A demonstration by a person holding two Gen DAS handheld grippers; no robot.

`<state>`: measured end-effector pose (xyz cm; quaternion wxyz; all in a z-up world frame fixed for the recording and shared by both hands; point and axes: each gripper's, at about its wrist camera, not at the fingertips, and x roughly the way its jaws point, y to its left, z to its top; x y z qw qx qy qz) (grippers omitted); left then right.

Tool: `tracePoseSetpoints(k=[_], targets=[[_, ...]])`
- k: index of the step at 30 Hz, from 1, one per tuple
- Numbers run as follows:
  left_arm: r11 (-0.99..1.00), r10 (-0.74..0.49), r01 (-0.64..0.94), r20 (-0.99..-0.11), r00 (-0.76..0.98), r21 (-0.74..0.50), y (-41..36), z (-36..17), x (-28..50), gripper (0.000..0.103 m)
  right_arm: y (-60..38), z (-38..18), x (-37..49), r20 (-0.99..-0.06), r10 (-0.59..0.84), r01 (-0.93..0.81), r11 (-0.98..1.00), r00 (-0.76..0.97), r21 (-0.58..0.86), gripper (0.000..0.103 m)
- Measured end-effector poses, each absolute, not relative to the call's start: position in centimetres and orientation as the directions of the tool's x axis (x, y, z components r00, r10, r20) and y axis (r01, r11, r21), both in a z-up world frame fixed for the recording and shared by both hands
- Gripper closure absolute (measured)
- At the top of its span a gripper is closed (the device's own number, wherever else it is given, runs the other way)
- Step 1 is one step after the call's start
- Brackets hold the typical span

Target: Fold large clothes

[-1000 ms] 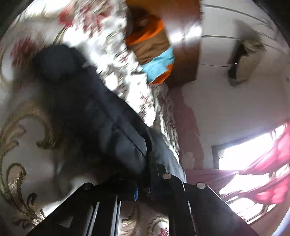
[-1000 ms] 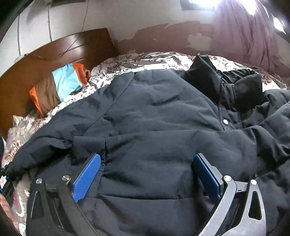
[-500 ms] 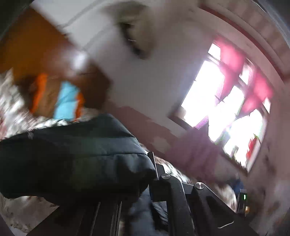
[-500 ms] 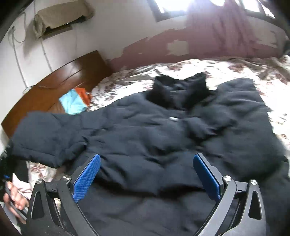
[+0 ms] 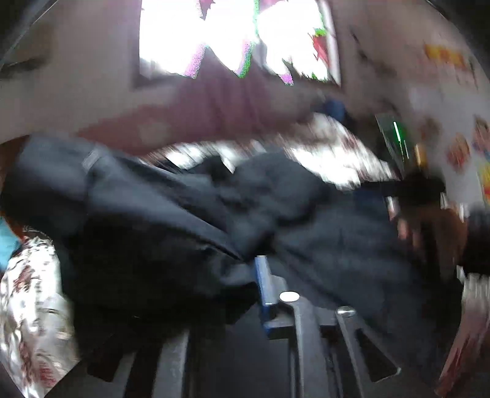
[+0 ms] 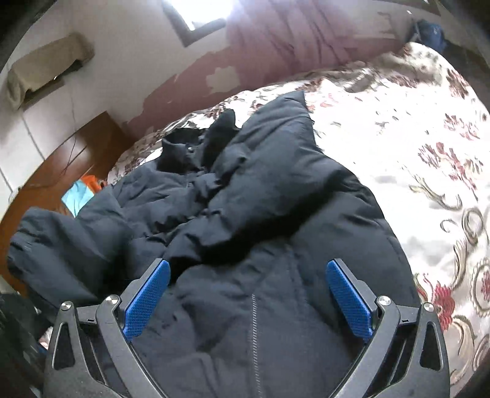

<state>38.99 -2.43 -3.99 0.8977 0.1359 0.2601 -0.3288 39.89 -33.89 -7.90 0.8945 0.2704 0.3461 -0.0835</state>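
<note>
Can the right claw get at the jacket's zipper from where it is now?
Probably yes. The right claw hangs open just over the black puffer jacket, and the zipper runs bare between its pads, with nothing lying over it.

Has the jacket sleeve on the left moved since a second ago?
Yes. The sleeve has been lifted off the bedspread and carried inward over the jacket, away from the wooden headboard.

A home bedroom — floral bedspread [image 6: 398,128], wooden headboard [image 6: 76,159], curtained window [image 6: 199,12].
</note>
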Motion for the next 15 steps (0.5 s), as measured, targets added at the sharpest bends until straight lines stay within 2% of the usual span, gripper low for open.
tracePoseSetpoints(k=[1, 4, 7, 9, 10, 13, 15], targets=[[0.722, -0.522, 0.687, -0.586, 0.62, 0.084, -3.6, -4.9, 38.6, 0.063, -34.1, -8.0, 39.9, -0.663, 0.044, 0.34, 0.832, 0.747, 0.438, 0.003], [0.648, -0.535, 0.747, -0.611, 0.584, 0.148, -5.8, -6.5, 36.8, 0.041, -33.9, -8.2, 39.7, -0.657, 0.057, 0.328, 0.832, 0.752, 0.447, 0.003], [0.59, -0.566, 0.784, -0.593, 0.572, 0.193, -6.4, -6.3, 35.1, 0.036, -33.7, -8.6, 39.5, -0.629, 0.14, 0.28, 0.807, 0.764, 0.52, 0.003], [0.573, -0.616, 0.804, -0.562, 0.552, 0.163, -5.5, -5.3, 34.3, 0.034, -33.5, -9.3, 39.4, -0.613, 0.211, 0.251, 0.776, 0.761, 0.579, 0.003], [0.571, -0.644, 0.81, -0.54, 0.542, 0.132, -4.7, -4.8, 34.2, 0.03, -33.3, -9.7, 39.6, -0.612, 0.246, 0.241, 0.762, 0.752, 0.602, 0.003], [0.623, -0.685, 0.782, -0.46, 0.565, 0.033, -2.2, -3.0, 35.3, 0.017, -31.8, -10.2, 39.9, -0.656, 0.24, 0.227, 0.808, 0.716, 0.543, 0.003], [0.704, -0.655, 0.71, -0.42, 0.628, -0.035, -0.3, -2.0, 36.8, 0.017, -30.5, -10.1, 40.2, -0.679, 0.228, 0.202, 0.847, 0.697, 0.492, 0.002]])
